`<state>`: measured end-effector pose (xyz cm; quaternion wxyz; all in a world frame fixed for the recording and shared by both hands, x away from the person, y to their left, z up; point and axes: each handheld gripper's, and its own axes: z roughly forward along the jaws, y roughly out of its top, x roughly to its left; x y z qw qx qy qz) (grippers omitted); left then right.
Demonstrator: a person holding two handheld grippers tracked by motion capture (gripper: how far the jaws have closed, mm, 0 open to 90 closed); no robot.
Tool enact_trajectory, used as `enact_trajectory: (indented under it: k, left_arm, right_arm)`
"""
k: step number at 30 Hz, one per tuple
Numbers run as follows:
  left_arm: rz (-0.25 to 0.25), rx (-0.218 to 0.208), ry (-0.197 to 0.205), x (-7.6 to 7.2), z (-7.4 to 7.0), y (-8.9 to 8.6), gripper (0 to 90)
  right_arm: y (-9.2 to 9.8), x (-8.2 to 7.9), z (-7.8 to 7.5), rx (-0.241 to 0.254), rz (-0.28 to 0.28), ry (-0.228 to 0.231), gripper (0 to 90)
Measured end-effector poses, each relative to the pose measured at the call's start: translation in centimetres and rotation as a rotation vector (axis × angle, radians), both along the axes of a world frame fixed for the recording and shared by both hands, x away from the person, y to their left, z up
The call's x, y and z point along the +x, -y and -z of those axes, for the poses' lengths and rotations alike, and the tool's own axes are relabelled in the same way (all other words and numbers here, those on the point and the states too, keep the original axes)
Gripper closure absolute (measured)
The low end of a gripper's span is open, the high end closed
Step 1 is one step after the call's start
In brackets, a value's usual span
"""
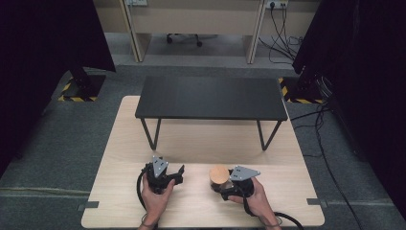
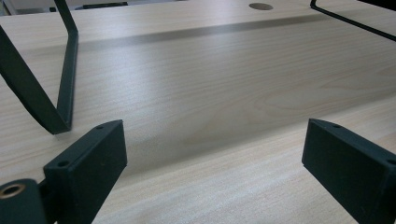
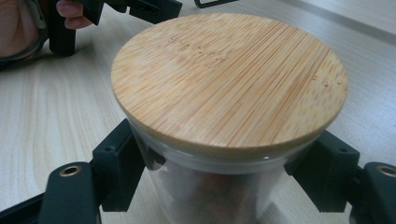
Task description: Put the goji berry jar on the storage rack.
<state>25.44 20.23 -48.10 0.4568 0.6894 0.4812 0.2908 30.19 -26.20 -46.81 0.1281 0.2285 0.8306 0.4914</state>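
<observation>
1. An office turned recording lab is suggested.
2. Desks (image 1: 201, 21) and a chair base (image 1: 184, 39) are seen at the back wall.
3. Cables (image 1: 282, 40) are plugged into a socket (image 1: 276, 5).
4. Hazard-taped stands (image 1: 79, 88) and dark curtains (image 1: 43, 57) are placed beside a pale tabletop (image 1: 201, 139).

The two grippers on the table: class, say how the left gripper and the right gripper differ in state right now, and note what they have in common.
The left gripper has its jaws spread wide with only bare table between them; the right gripper is shut on the jar. The left gripper holds nothing, while the right gripper clamps the glass just under the bamboo lid. Both are black, hand-held and low over the table.
</observation>
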Motion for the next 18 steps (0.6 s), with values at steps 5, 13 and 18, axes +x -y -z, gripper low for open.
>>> enact_trajectory:
  k: [5,13,18]
  left_arm:
    - [0.000,-0.003,-0.001,0.0,0.0,0.0,5.9]
    - [0.001,-0.003,-0.001,0.0,0.0,-0.1,5.9]
    - [0.003,-0.003,0.000,0.0,0.0,-0.1,5.9]
  right_arm:
    - [-0.5,-0.8,0.0,-0.004,0.048,0.013,26.0]
    - [-1.4,-2.6,0.2,0.026,0.177,0.012,26.0]
    - [-3.4,-6.4,1.0,0.071,0.444,0.059,26.0]
